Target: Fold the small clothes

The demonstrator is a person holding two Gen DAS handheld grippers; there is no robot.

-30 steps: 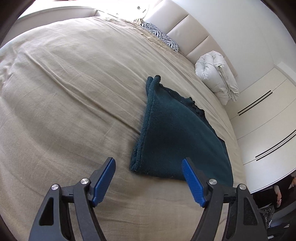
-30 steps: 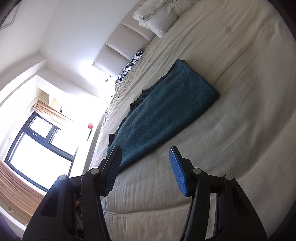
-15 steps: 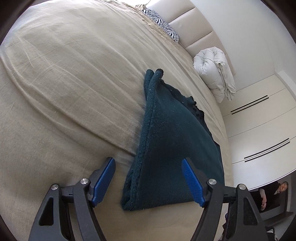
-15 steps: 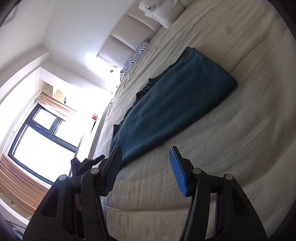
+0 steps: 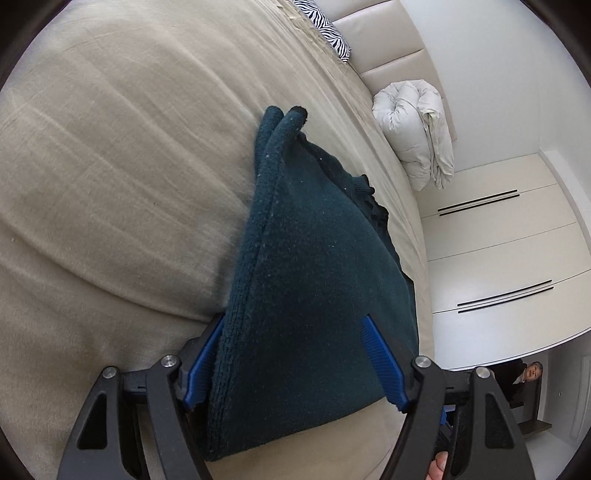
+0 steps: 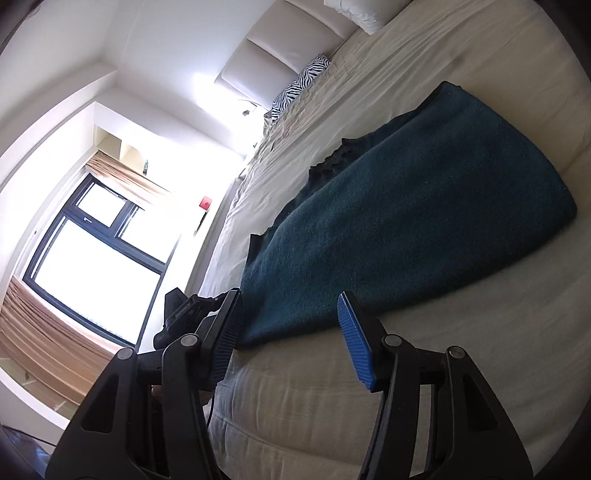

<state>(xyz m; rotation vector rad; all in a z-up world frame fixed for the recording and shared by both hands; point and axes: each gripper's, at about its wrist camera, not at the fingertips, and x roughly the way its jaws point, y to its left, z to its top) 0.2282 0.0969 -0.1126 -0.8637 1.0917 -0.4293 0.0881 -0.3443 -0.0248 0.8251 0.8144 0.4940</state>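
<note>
Both claws gape around the half-folded teal garment [image 5: 314, 266] on the bed [image 5: 110, 184]; left claw [image 5: 295, 365] straddles its near corner, right claw [image 6: 291, 339] its end (neither gripping); closing on the cloth seems next.

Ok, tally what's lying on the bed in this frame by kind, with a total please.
Dark teal folded garment: 1
Zebra-print pillow: 1
White rolled duvet: 1
Total: 3 things on the beige bedsheet
</note>
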